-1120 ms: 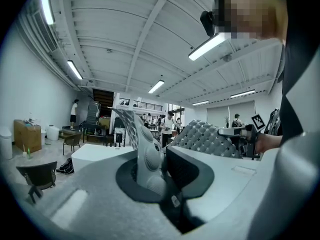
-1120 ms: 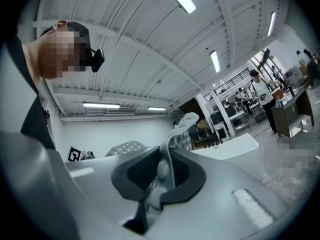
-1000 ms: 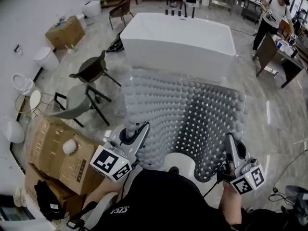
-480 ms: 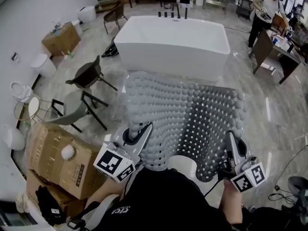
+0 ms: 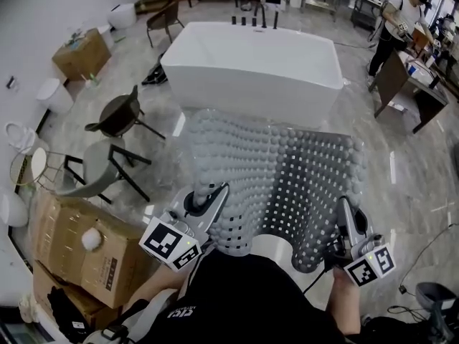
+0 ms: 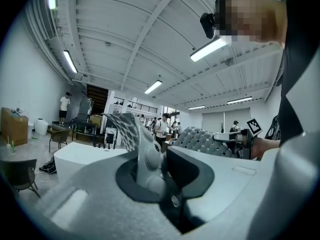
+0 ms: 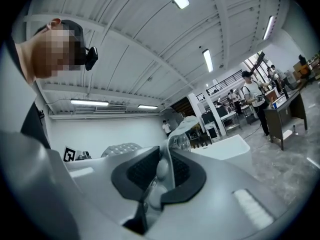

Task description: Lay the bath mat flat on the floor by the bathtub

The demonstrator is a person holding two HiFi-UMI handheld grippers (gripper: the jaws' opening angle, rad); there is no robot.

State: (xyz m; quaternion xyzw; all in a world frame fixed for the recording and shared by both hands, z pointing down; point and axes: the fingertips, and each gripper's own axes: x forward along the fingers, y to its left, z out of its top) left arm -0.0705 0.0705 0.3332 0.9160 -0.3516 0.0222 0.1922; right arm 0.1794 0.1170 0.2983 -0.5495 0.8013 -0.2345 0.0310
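Against a second ago, the bathtub (image 5: 251,59) sits slightly further left in the head view, and the bath mat (image 5: 276,160) is still held up, spread in front of the bathtub. The left gripper (image 5: 208,198) is clamped on the mat's near left corner and the right gripper (image 5: 346,212) on its near right corner. The mat's far edge reaches the bathtub's near wall; contact is unclear. Open floor (image 5: 401,181) lies right of the bathtub, and two chairs (image 5: 118,113) crowd its left
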